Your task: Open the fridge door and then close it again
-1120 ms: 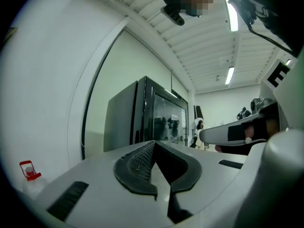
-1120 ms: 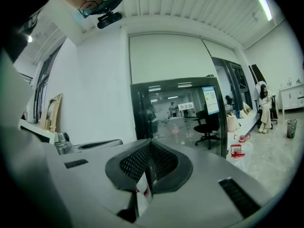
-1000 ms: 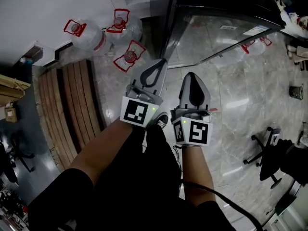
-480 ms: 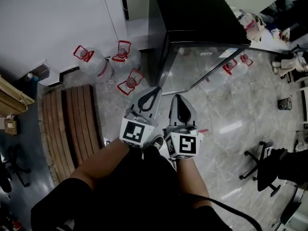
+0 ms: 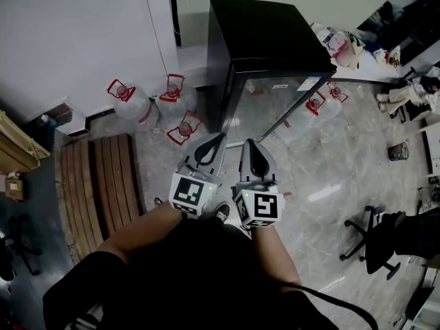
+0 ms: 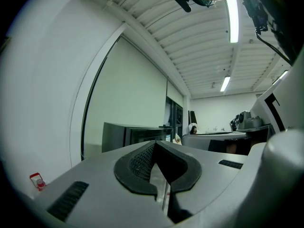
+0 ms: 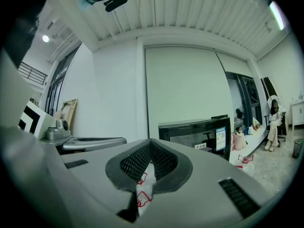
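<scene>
A black fridge with a glass front door stands ahead of me on the marble floor, and the door lies flat against the cabinet. My left gripper and right gripper hover side by side short of the door, both shut and holding nothing. Neither touches the fridge. In the left gripper view the fridge shows beyond the shut left gripper. The right gripper view has the fridge behind the shut right gripper.
Three water jugs with red handles stand left of the fridge by the white wall. A wooden slatted pallet lies at the left. An office chair is at the right, and a seated person is further back.
The fridge now sits further off and shows whole in the head view. Both grippers have drawn back from the door and closer together, staying shut.
</scene>
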`<state>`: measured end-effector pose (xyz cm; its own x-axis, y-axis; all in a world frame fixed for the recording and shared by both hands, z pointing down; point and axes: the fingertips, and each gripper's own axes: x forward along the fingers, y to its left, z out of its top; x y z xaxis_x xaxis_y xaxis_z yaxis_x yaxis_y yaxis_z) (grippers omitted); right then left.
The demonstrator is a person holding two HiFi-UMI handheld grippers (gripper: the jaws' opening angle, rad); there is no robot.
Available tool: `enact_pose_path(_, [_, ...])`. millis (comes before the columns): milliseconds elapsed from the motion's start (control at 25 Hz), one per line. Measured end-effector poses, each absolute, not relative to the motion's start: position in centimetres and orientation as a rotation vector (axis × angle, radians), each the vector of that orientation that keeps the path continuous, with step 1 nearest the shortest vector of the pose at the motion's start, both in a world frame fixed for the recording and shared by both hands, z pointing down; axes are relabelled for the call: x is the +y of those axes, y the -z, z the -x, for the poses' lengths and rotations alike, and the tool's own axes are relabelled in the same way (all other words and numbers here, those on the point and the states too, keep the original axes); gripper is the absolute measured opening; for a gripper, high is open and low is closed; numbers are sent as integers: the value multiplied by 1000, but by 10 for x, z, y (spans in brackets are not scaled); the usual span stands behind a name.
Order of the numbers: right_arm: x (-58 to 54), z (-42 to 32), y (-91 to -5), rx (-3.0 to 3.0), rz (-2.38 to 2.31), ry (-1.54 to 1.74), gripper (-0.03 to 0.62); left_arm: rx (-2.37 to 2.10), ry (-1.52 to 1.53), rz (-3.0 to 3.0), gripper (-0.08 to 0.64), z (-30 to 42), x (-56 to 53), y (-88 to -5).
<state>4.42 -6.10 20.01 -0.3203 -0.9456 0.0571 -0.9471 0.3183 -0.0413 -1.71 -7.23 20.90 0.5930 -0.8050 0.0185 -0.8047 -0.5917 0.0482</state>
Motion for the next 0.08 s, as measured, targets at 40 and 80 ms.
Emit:
enact_pose_path(40, [-59,-44,-197,-2534,-1814,-99,15,-1392,4,-2761,8,16,-70,-206])
enact_pose_path(80, [-57,-44,-193,-2536,-1809,-94,15,-1389,1,-2765,8,15,-67,-203])
